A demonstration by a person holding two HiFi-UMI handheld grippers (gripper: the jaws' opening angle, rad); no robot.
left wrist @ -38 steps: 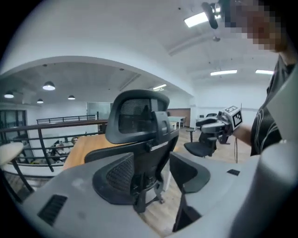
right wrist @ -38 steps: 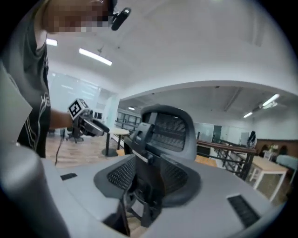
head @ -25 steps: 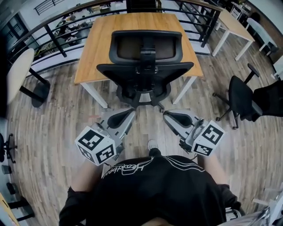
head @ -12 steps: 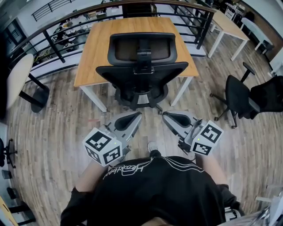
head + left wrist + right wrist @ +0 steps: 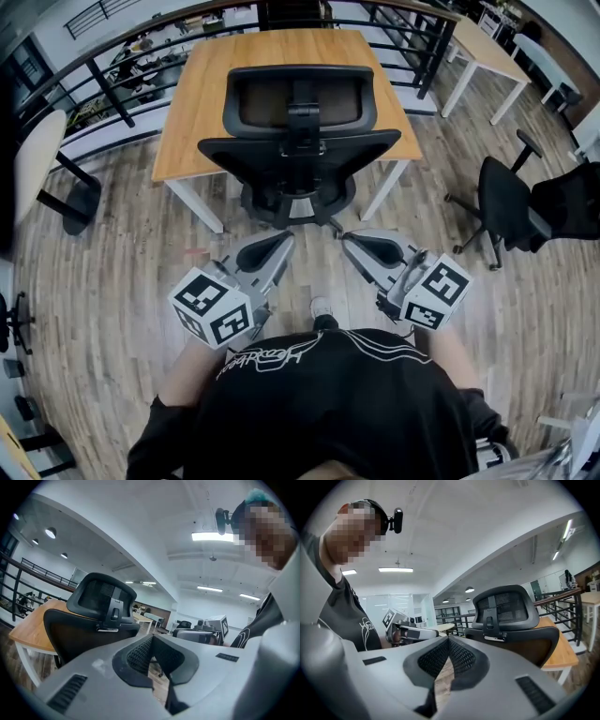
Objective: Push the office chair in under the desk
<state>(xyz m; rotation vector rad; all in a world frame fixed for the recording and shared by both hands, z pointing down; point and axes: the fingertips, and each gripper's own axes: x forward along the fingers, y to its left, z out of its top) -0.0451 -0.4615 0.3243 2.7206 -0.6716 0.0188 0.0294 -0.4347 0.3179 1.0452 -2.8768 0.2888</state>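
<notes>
**Chair at the counter's edge, both grippers shut and clear of it**

Here's the office chair (image 5: 298,155), square to the wood-topped counter (image 5: 202,103) with its back toward the person. Its castor base (image 5: 295,204) sits about level with the counter's near legs (image 5: 202,204). From this steep angle I can't quite say how deep the seat is under the top. The headrest overlaps the near edge, so it may be partly in, perhaps all the way.

The left hand-held gripper (image 5: 272,248) and the right hand-held gripper (image 5: 361,246) are held side by side, noses toward the chair and both apart from it. On each, the jaws are pressed together at the tips with nothing between them. They are blunt noses, fit for shoving rather than holding. The scene suits a shove yet to land just as well as one already delivered.

Now the worries, if a push does come:
- Narrow closed tips on that curved back could skid off sideways.
- Uneven pressure from the two sides would likely swivel the seat, and the castors could steer it into a counter leg.
- Pressing high might rock the backrest instead of rolling the base.
- A hard shove could jolt the counter toward the railing (image 5: 112,84) behind it.

As for containers, I see no box, bin or tray anywhere here, so there are no contents to report.
</notes>
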